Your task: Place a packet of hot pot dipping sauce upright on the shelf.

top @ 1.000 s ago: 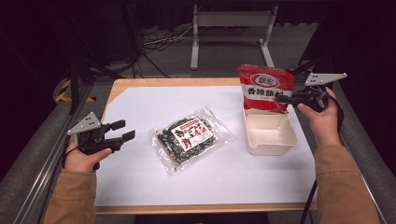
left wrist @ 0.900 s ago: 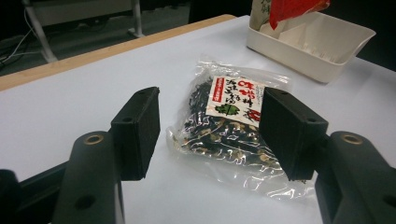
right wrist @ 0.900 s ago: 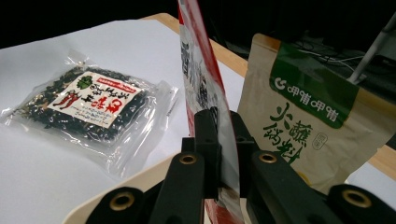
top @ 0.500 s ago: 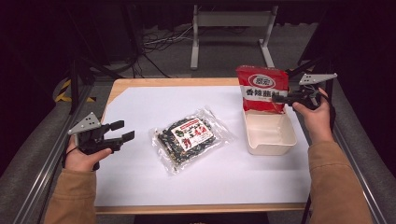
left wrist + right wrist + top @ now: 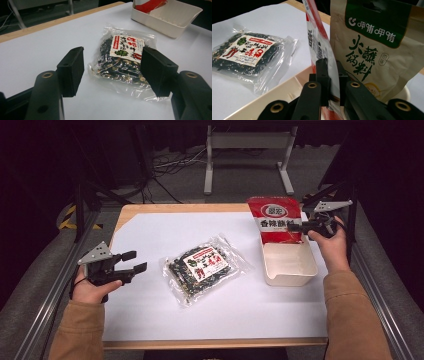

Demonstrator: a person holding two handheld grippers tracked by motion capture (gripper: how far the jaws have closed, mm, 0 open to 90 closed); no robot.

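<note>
White sheet (image 5: 150, 320) covered table, dark room behind. My left claw (image 5: 131, 268) hovered released at left edge, aimed at clear bag (image 5: 205, 267) lying flat mid-table, well apart. Cream tub (image 5: 290, 265) stood right of it. My right claw (image 5: 296, 226) clenched on side edge of red pouch (image 5: 276, 220), held upright, bottom inside tub's far end, printed face toward me, long axis vertical. Tan pouch (image 5: 374, 45) stood behind it. Step judged: lowering pouch into tub. Next: seat it, then release.
</note>
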